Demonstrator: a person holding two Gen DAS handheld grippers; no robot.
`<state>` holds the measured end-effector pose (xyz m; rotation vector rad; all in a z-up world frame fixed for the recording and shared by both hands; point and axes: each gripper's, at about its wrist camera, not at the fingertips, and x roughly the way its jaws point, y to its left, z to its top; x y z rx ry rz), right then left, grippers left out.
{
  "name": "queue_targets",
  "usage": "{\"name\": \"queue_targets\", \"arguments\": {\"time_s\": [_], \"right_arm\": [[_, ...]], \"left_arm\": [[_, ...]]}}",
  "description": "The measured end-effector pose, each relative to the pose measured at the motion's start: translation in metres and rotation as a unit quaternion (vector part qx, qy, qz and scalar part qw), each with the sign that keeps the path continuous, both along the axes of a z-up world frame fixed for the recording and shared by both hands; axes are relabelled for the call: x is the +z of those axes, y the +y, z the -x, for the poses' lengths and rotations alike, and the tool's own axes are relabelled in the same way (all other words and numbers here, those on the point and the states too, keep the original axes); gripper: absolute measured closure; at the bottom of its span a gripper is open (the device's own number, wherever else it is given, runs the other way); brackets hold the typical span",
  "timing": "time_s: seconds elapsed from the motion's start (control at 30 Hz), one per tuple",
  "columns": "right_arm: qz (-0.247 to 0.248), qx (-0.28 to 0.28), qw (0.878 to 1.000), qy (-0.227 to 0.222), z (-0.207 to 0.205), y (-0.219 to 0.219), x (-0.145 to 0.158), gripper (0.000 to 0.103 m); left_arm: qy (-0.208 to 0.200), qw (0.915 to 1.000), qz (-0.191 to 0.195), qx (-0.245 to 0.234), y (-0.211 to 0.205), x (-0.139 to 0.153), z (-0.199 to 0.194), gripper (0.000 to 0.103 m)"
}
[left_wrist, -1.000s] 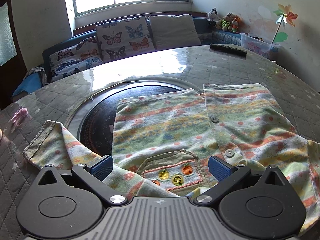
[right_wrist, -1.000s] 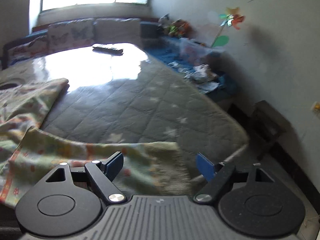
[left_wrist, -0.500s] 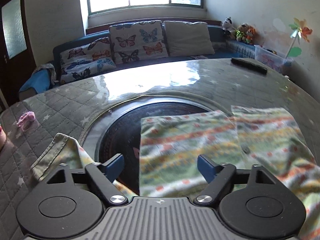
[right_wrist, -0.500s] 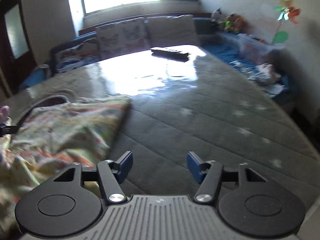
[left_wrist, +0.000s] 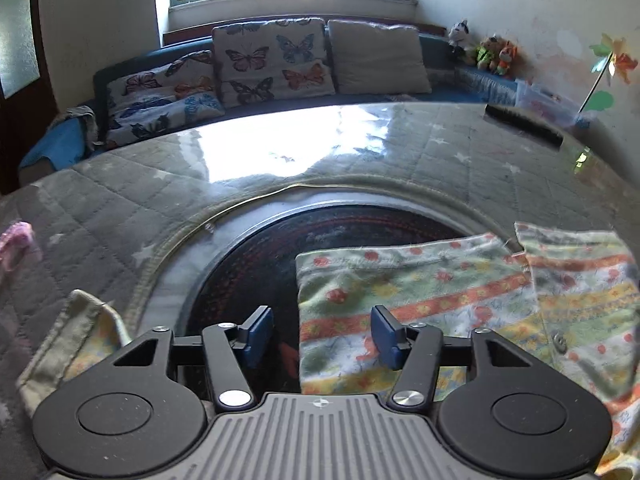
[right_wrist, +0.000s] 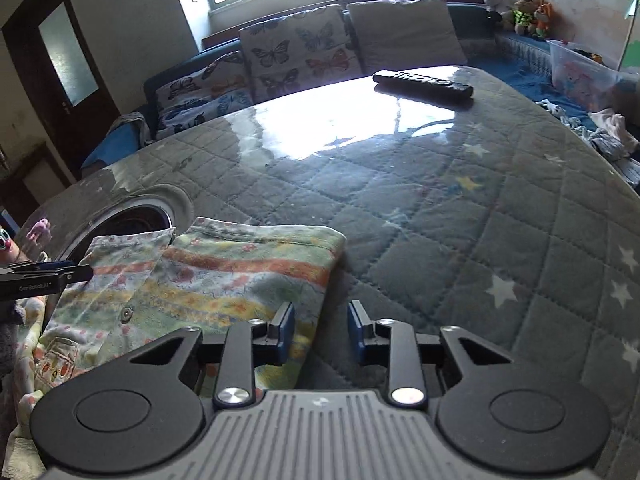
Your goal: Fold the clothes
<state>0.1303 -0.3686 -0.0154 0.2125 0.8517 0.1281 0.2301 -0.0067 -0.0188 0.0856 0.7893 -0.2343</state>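
Since a second ago both grippers have pulled back and let go of cloth. The left gripper (left_wrist: 318,336) now holds nothing, fingers fairly wide, over the shirt's (left_wrist: 460,312) left edge and the table's dark round inset (left_wrist: 256,264). The right gripper (right_wrist: 319,334) has narrowed, empty, at the shirt's (right_wrist: 224,276) right edge. The shirt lies flat at 9 o'clock from the right gripper. A plastic bin (right_wrist: 580,68) at 2 o'clock holds blurred colourful things. The remote's (right_wrist: 422,82) lettering is unreadable.
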Motion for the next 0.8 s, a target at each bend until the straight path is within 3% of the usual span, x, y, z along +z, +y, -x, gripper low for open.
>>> {"name": "queue_targets", "arguments": {"time_s": [0.03,0.1,0.17,0.53,0.8], "right_arm": [[0.001,0.004,1.0,0.001,-0.003,0.001,0.0,0.085],[0.002,0.011,1.0,0.002,-0.01,0.005,-0.002,0.095],[0.004,0.017,1.0,0.001,-0.017,0.01,-0.002,0.098],[0.027,0.07,0.997,-0.023,-0.092,0.06,-0.003,0.101],[0.032,0.097,0.994,-0.039,-0.152,0.099,-0.011,0.099]], "left_arm": [[-0.002,1.0,0.002,-0.004,0.0,0.0,-0.001,0.062],[-0.003,0.9999,0.008,-0.014,0.0,0.001,-0.002,0.089],[-0.005,0.9998,0.011,-0.018,0.0,0.001,-0.003,0.096],[-0.054,0.9969,-0.015,0.055,0.035,0.017,-0.003,0.099],[-0.042,0.9928,-0.025,0.109,0.071,0.017,-0.026,0.098]]}}
